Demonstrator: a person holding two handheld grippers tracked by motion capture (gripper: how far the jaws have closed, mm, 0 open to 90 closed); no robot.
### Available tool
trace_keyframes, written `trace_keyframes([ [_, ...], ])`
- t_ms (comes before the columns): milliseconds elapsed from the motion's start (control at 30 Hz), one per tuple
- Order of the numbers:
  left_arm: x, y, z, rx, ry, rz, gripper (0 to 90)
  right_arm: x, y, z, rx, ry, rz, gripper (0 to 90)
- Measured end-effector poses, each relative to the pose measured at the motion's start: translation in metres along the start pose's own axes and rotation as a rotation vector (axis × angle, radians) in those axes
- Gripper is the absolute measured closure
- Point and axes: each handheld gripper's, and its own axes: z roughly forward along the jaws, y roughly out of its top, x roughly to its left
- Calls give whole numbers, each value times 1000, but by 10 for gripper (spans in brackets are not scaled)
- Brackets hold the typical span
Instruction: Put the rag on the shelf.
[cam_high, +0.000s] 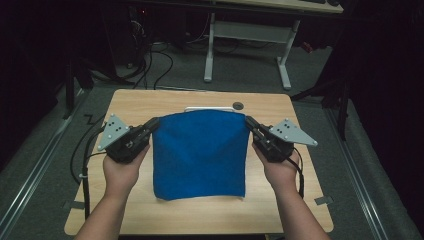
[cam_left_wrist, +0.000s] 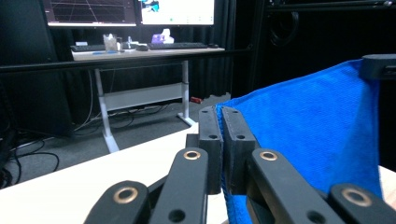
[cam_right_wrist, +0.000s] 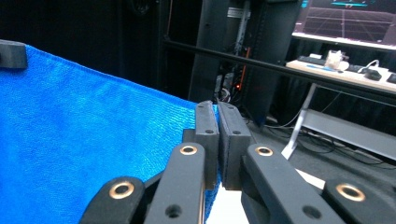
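Cloth (cam_high: 200, 152), bright blue, stretched between two handheld grippers above a pale wooden counter (cam_high: 200, 215), seen from the high view. Top left corner pinched in the left gripper (cam_high: 153, 125), top right corner pinched in the right gripper (cam_high: 250, 123), upper edge pulled taut and roughly level between them. Lower part of the cloth draped toward the near side of the counter, bottom edge lying close to the wood. Left hand (cam_high: 120, 172) and right hand (cam_high: 281, 170) wrapped around the gripper bodies, forearms entering from the bottom edge. Grey three-cornered plate (cam_high: 113, 131) atop the left gripper, a matching plate (cam_high: 292, 132) atop the right. Thin white object (cam_high: 209, 108) peeking out just behind the cloth's top edge, with a small dark round mark (cam_high: 238, 105) on the counter beside it. In the left gripper view, black fingers (cam_left_wrist: 211, 140) pressed nearly together, closed tight on the cloth's edge, blue fabric spreading away to the right. In the right gripper view, fingers (cam_right_wrist: 232, 140) likewise clamped close on the cloth's corner, fabric spreading to the left. Beyond the counter, a white-legged desk (cam_high: 245, 45) on grey floor, cables trailing beside it, dark surroundings, monitors (cam_left_wrist: 130, 11) glowing behind.
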Motion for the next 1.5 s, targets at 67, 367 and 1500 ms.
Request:
trace_keyframes([
  [67, 4, 4, 4, -1, 2, -2, 877, -6, 3, 2, 1, -6, 3, 887],
  [367, 21, 22, 29, 15, 16, 21, 877, -32, 15, 11, -14, -42, 32, 888],
  [1500, 93, 11, 171, 255, 136, -6, 876, -119, 10, 138, 199, -142, 64, 893],
])
